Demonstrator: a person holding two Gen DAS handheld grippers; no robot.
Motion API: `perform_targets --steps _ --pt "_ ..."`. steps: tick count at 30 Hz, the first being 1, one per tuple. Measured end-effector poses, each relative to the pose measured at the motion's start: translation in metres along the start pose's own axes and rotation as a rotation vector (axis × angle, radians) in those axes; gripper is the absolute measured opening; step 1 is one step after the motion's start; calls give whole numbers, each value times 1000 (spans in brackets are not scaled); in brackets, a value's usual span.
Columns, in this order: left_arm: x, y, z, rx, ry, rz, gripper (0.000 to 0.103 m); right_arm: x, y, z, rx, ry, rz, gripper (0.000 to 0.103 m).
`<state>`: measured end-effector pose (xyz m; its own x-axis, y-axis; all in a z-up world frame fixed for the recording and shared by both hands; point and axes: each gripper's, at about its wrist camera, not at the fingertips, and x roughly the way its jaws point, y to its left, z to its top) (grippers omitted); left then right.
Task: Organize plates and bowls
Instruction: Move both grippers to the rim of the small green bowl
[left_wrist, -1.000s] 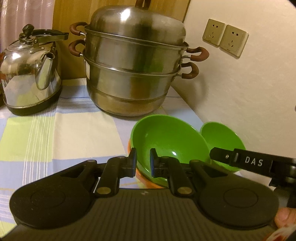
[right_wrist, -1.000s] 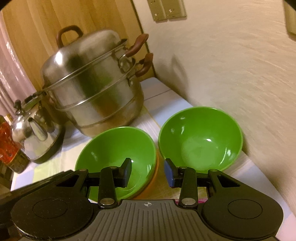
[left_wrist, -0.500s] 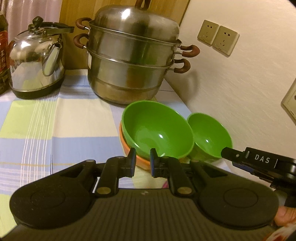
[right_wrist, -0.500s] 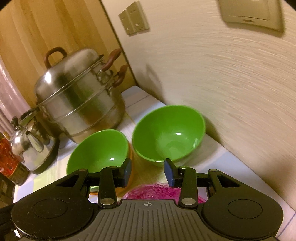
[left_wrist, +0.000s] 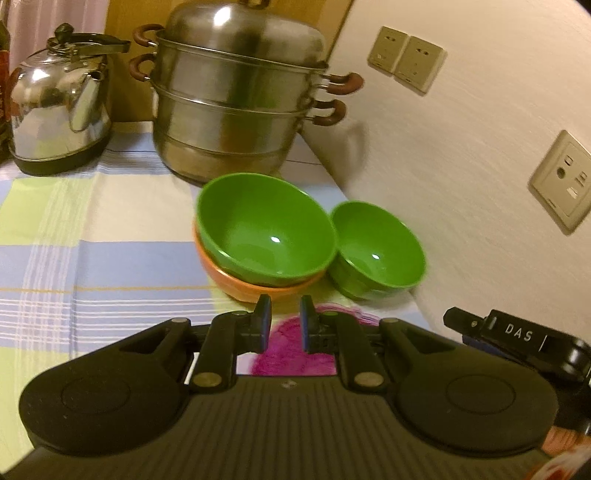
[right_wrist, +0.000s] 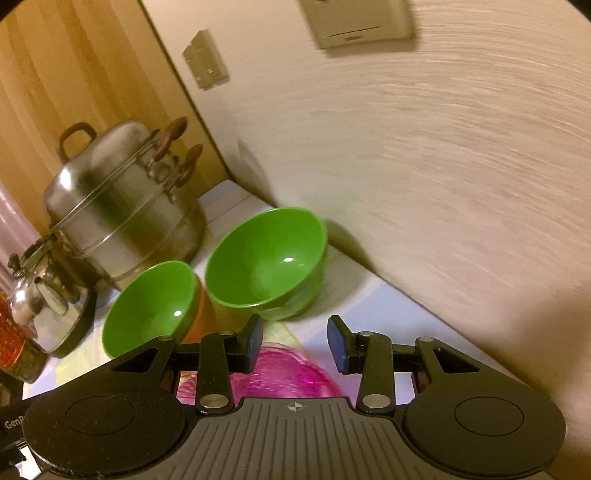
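Sorting status: partly done, by appearance. One green bowl (left_wrist: 264, 232) sits nested in an orange bowl (left_wrist: 236, 282), just ahead of the left gripper (left_wrist: 283, 325) fingers; a second green bowl (left_wrist: 376, 251) stands alone on the bench (left_wrist: 110, 258), touching or nearly touching the stack, ahead and to the right of those fingers, close to the wall (left_wrist: 461, 147). A pink plate (right_wrist: 280, 373) lies directly under the right gripper (right_wrist: 295, 341), below and between its fingers, apart from the bowls. Left to do, likely: stack the loose bowl, place the plate. Left fingers: nearly closed, nothing between them. Right fingers: parted, gripping nothing. Surface: bench under a checked cloth of pale blue, green and cream. Room: steel steamer (left_wrist: 236, 96) and kettle (left_wrist: 59, 107) beyond the bowls; sockets (left_wrist: 406, 59) on a textured wall; wooden panel behind.
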<state>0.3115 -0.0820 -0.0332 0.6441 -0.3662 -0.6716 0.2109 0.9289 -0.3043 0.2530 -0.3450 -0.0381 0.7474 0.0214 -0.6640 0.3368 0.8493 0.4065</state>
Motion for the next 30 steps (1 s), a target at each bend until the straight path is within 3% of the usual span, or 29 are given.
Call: perform_targets --steps 12,20,30 --pt "27 -46 3 -45 26 -56 14 5 -33 15 73 5 16 39" --pt "67 -62 16 -167 57 -117 14 23 -35 26 105 31 48 39" --pt "109 -54 28 -312 112 -126 14 54 -29 42 104 41 42 39"
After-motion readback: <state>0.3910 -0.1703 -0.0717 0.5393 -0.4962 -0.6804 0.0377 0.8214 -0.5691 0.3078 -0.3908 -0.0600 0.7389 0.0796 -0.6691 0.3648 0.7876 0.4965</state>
